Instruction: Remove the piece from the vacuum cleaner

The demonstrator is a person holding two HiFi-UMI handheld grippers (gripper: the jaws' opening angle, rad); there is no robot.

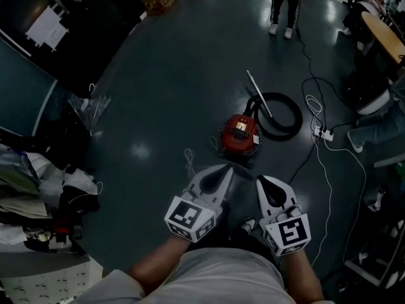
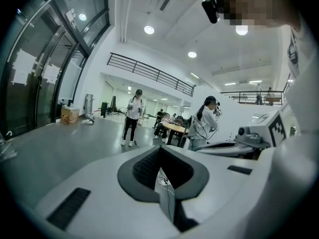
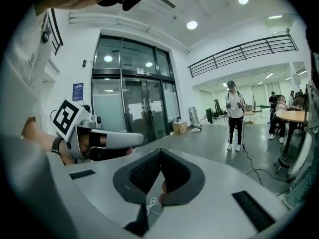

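A red vacuum cleaner (image 1: 240,135) sits on the dark floor ahead of me in the head view. Its black hose (image 1: 281,116) coils to the right, and a thin metal wand (image 1: 259,94) lies across the coil. My left gripper (image 1: 228,169) is held low in front of my body, its tip just short of the vacuum's near side, jaws shut and empty. My right gripper (image 1: 261,180) hangs beside it, also shut on nothing. Both gripper views look out level across the hall; the left gripper (image 2: 160,148) and right gripper (image 3: 161,151) show closed tips, and the vacuum is not in them.
A white power strip (image 1: 321,132) with trailing cables lies right of the hose. A loose white cord (image 1: 188,161) lies left of the vacuum. A person (image 1: 285,4) stands far ahead. Piled clutter (image 1: 44,189) lines the left side, and a table (image 1: 383,34) stands at the right.
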